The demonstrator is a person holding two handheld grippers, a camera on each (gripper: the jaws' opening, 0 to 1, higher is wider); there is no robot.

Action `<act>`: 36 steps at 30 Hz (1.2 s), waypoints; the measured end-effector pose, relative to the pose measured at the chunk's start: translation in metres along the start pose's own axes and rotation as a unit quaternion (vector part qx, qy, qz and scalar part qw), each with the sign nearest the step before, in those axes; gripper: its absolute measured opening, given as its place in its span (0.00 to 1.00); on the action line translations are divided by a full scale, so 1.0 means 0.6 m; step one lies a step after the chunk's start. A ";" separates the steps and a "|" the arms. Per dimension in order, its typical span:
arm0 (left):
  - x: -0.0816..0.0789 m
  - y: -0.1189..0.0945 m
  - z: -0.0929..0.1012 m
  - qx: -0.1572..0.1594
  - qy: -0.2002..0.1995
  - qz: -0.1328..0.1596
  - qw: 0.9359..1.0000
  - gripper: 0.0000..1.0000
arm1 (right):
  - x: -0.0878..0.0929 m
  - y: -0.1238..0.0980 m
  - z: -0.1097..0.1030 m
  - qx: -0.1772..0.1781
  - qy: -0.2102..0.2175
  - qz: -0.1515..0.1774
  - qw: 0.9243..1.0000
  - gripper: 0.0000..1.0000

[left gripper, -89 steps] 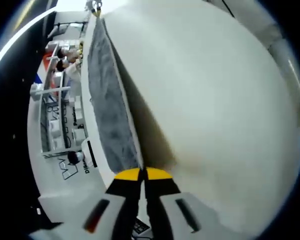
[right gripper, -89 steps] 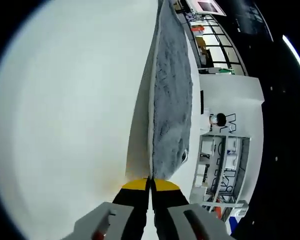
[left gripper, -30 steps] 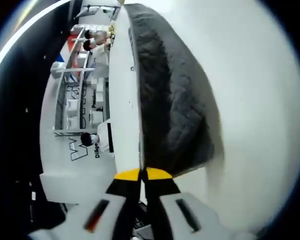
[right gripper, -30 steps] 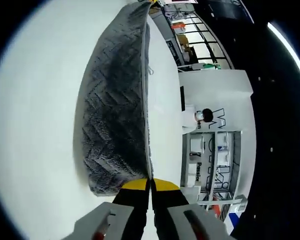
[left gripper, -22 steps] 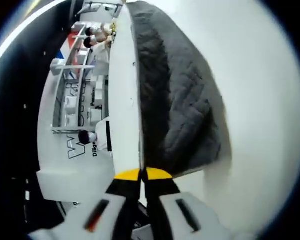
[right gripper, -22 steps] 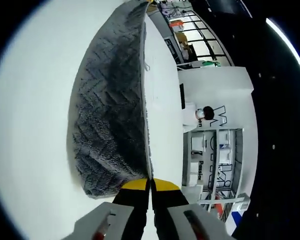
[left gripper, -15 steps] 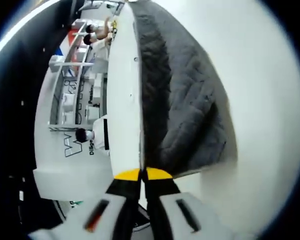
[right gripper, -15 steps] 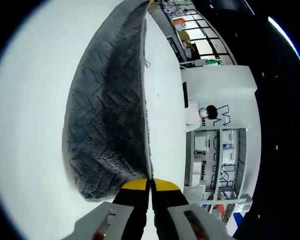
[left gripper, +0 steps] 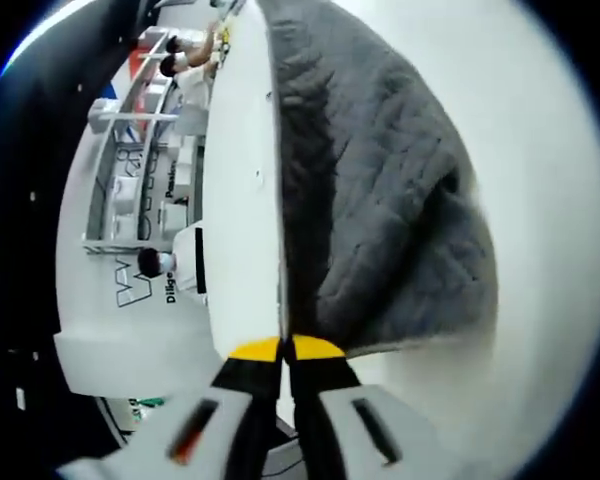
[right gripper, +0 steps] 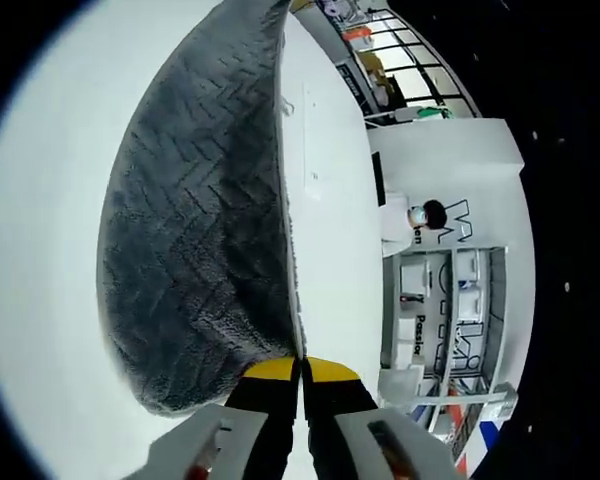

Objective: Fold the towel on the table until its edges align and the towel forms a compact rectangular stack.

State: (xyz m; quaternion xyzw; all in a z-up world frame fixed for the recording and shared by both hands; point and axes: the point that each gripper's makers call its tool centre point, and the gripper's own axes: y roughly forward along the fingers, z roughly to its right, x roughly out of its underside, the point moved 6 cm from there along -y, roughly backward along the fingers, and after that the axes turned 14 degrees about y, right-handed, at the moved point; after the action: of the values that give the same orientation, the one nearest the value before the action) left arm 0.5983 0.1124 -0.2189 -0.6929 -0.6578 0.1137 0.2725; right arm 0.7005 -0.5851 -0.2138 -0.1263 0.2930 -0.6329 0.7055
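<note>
Left gripper view: the left gripper (left gripper: pixel 285 350) is being held with its yellow-tipped jaws pressed together on the edge of the grey towel (left gripper: pixel 380 200). To the left of the jaws, a white counter (left gripper: pixel 130 340) with dark lettering, white shelving (left gripper: pixel 145 150) and a person (left gripper: pixel 160 265) in white are being shown beyond the far edge of the white table (left gripper: pixel 242 200); further people are possibly being shown near the top, though that part is too small to tell. To the right of the pinched edge, the towel is being draped outward in a broad, quilted sheet, its free edge lying on or near the table, and much of the table surface is being hidden by it.

Right gripper view: the towel (right gripper: pixel 195 210), with a herringbone texture, is being shown to the left of the pinched edge, curving down toward the table (right gripper: pixel 330 200). At centre, the right gripper (right gripper: pixel 301 365) is being held with its jaws closed on the towel's edge. To the right, past the table, the lettered counter (right gripper: pixel 460 230), a person (right gripper: pixel 410 220) and shelving (right gripper: pixel 430 300) are being shown against a dark background.
</note>
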 end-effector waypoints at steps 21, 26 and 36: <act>0.006 0.084 -0.002 0.042 -0.005 -0.017 0.999 0.04 | -0.002 0.101 0.016 -0.022 0.022 -0.023 0.999 0.02; 0.006 0.100 -0.003 0.048 -0.007 -0.018 0.999 0.04 | -0.001 0.120 0.011 -0.031 0.023 -0.030 0.999 0.02; 0.002 0.121 -0.002 0.064 -0.013 -0.019 0.998 0.04 | -0.002 0.147 0.019 -0.043 0.034 -0.035 0.998 0.02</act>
State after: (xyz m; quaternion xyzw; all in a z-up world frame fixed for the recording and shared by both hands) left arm 0.6606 0.1143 -0.2557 -0.6601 -0.6657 0.1593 0.3094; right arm 0.7793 -0.5716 -0.2531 -0.1447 0.3392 -0.6482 0.6662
